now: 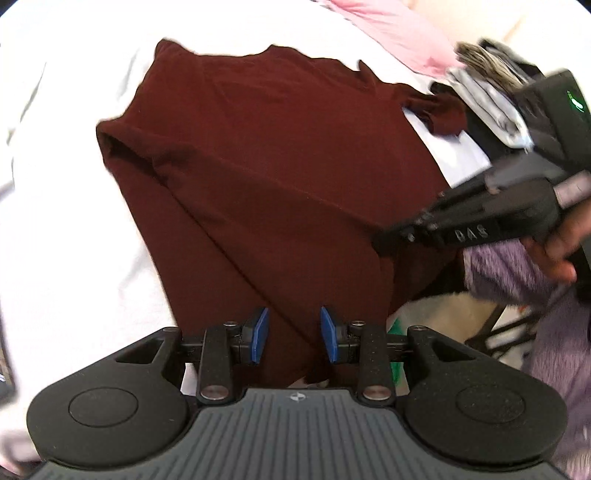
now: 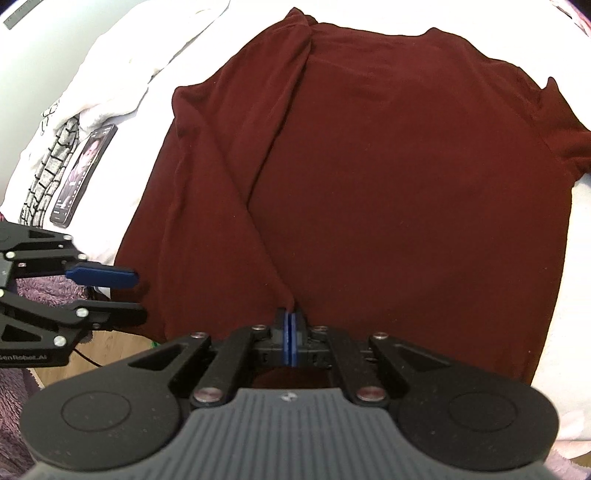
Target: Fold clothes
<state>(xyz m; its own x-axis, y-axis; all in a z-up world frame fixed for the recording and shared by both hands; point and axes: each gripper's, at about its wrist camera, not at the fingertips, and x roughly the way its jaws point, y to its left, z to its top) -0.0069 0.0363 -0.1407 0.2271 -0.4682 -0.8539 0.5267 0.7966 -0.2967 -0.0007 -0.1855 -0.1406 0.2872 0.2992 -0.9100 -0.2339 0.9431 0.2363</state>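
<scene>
A maroon shirt (image 2: 388, 184) lies spread on the white bed sheet (image 2: 576, 258), with a long fold ridge running up its middle. In the right wrist view my right gripper (image 2: 290, 332) is shut, and its blue pads pinch a small tuck of the shirt's near hem. Seen from the left wrist, the right gripper (image 1: 382, 243) reaches in from the right onto the shirt's (image 1: 258, 166) edge. My left gripper (image 1: 294, 334) hangs over the near hem with its blue pads apart and pressing on nothing. In the right wrist view the left gripper (image 2: 136, 295) stands at the shirt's left corner.
A phone (image 2: 85, 173) with a lit screen and a grey patterned cloth (image 2: 48, 173) lie left of the shirt. A pink cloth (image 1: 399, 33) and a stack of folded clothes (image 1: 487, 92) sit at the far right. Purple fluffy fabric (image 1: 517, 273) and wooden floor (image 2: 99, 354) lie past the bed's near edge.
</scene>
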